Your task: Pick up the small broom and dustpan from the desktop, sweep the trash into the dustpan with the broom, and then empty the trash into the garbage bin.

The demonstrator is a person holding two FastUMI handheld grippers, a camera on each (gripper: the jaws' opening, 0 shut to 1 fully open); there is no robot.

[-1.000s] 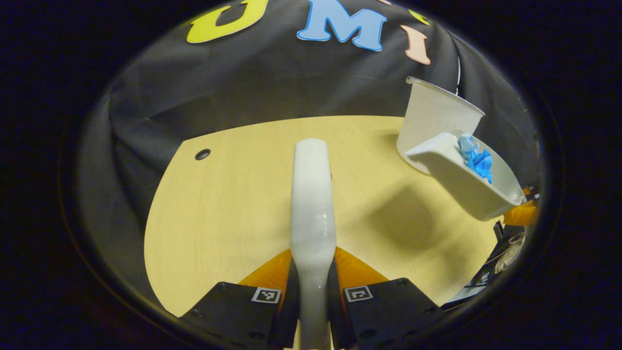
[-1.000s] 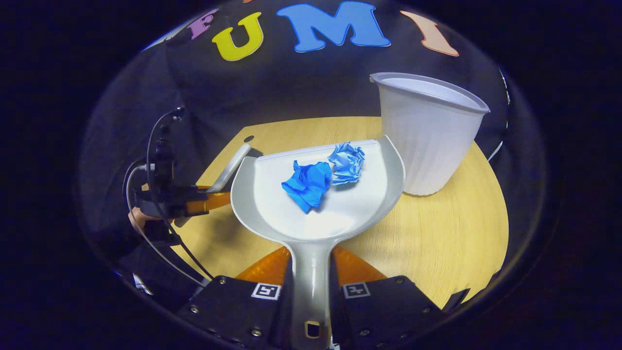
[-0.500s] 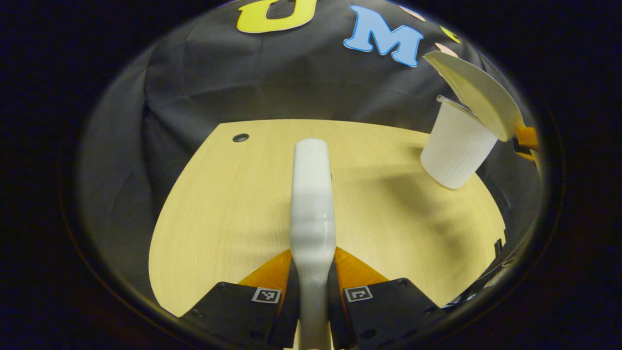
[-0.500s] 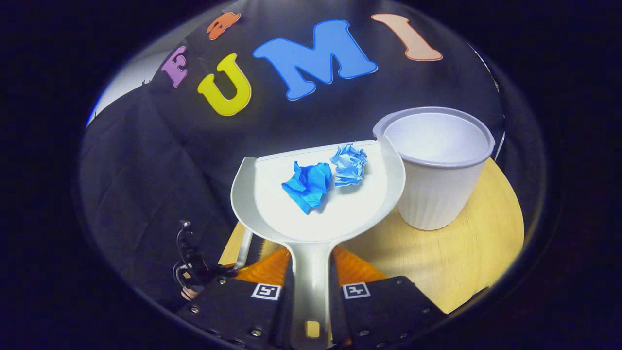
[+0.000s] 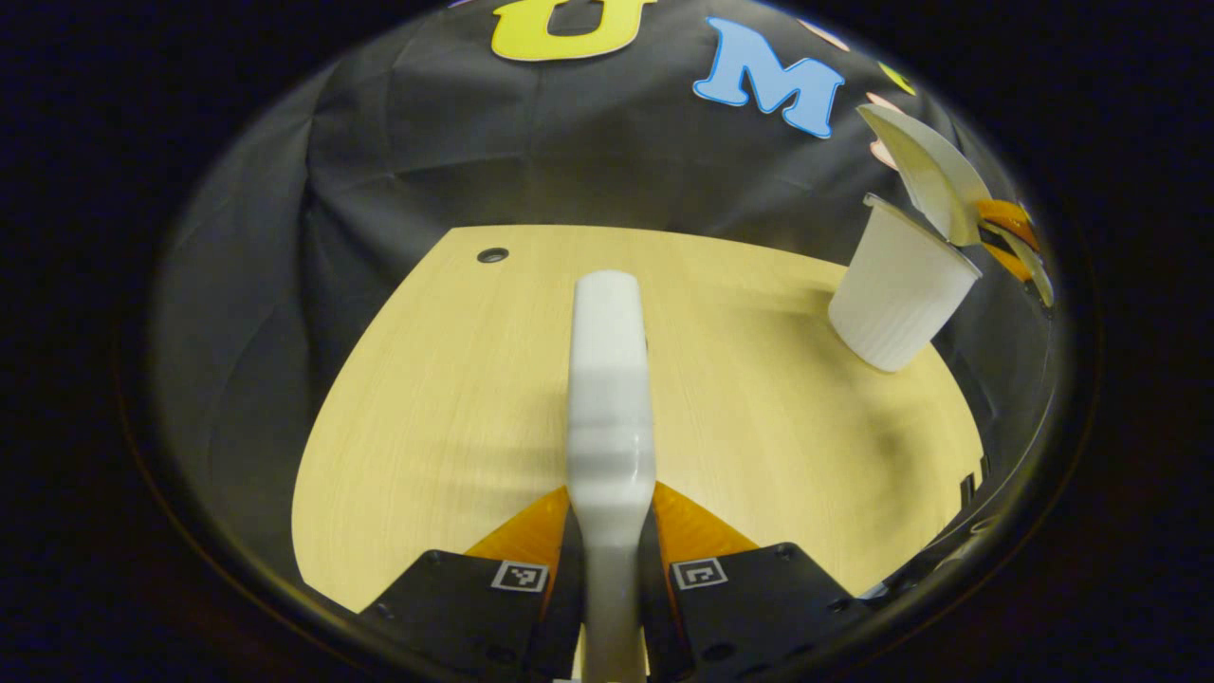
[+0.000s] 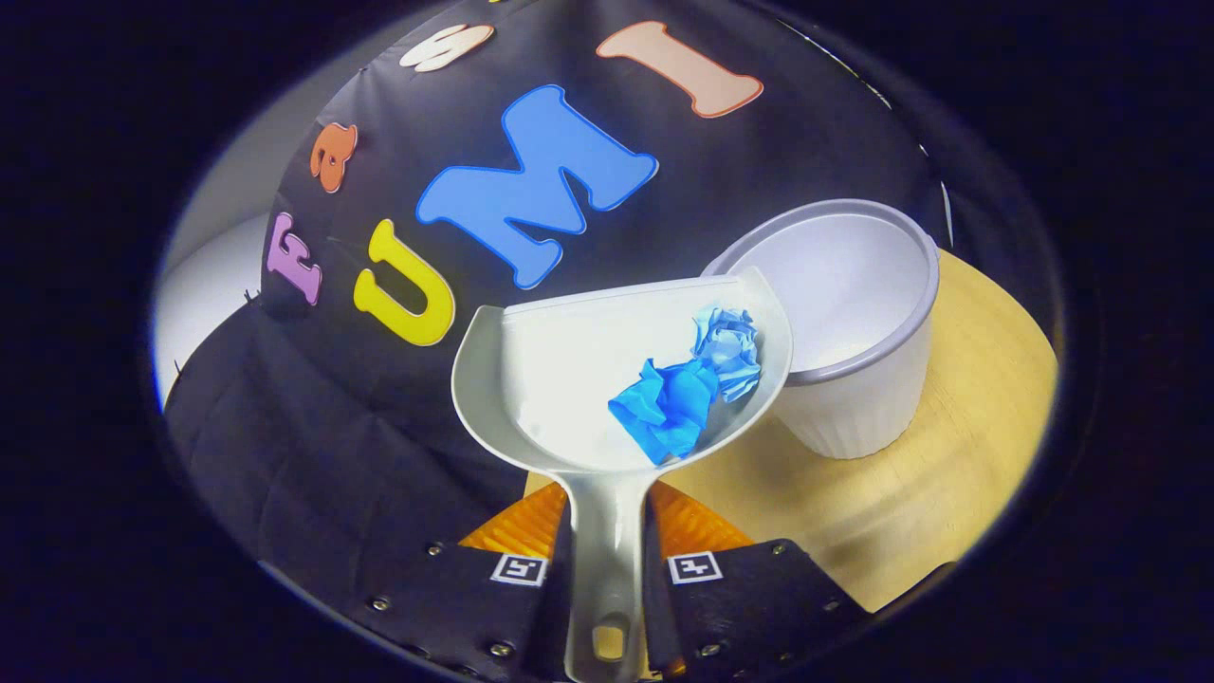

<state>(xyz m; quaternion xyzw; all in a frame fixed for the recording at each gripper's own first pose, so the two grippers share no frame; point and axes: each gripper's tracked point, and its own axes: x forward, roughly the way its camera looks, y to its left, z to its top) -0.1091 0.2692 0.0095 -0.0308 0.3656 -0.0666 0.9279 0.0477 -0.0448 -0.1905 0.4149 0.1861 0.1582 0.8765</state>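
Fingers of the right gripper (image 6: 607, 569) pinch the dustpan (image 6: 569, 370) handle, its tilted lip overlapping the garbage bin (image 6: 854, 285) rim at right, blue paper wads (image 6: 688, 384) sliding binward.

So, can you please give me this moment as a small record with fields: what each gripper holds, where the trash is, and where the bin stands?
left gripper: shut on the broom handle, held above the desktop
right gripper: shut on the dustpan handle
dustpan: tilted, its right edge at the bin rim
trash: two crumpled blue paper balls lying against the pan's right wall
garbage bin: white, upright on the desktop, no trash seen inside
stage: emptying not yet done
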